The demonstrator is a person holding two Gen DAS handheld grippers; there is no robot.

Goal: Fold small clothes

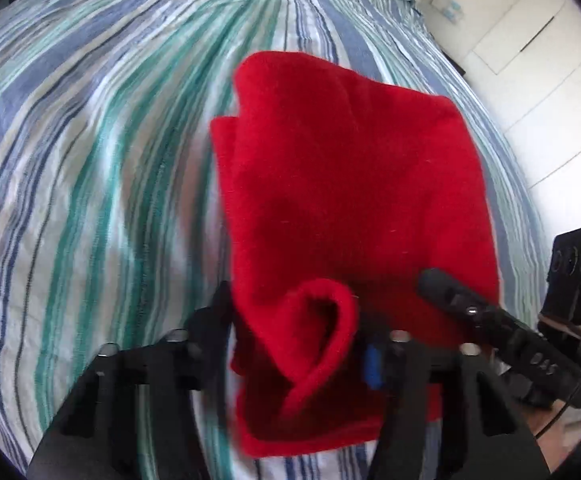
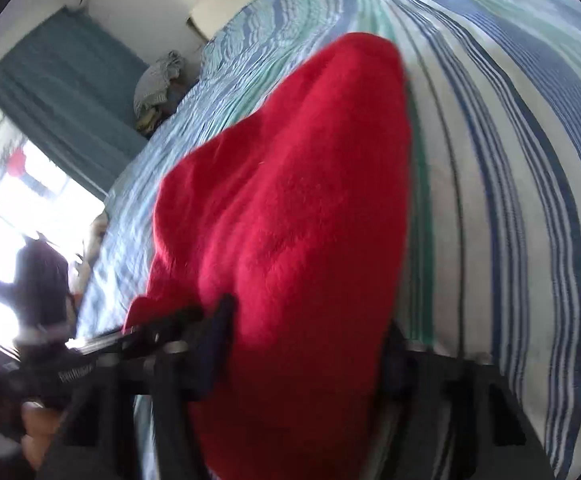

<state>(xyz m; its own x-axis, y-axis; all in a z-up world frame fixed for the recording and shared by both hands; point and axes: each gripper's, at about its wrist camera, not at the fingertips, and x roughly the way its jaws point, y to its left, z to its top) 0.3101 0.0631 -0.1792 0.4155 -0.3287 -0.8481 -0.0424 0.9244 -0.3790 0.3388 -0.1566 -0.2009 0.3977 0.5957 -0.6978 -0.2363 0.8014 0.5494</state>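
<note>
A red fleece cloth (image 1: 346, 168) lies folded on the striped bed sheet (image 1: 90, 160). Its near edge bunches into a curl between the fingers of my left gripper (image 1: 296, 340), which is shut on it. One finger (image 1: 450, 294) of my right gripper rests on the cloth's near right corner. In the right wrist view the same red cloth (image 2: 290, 220) rises in a hump and fills the gap of my right gripper (image 2: 306, 348), which is shut on it. The dark body of the left gripper (image 2: 74, 372) shows blurred at the lower left, and the fabric hides the pads.
The sheet (image 2: 510, 160) covers the whole bed. White cupboard doors (image 1: 530, 40) stand beyond the bed's right side. A bright window (image 2: 10, 200), a teal curtain (image 2: 70, 92) and a heap of clothes (image 2: 156, 84) lie on the other side. A hand (image 2: 38, 432) shows at the bottom left.
</note>
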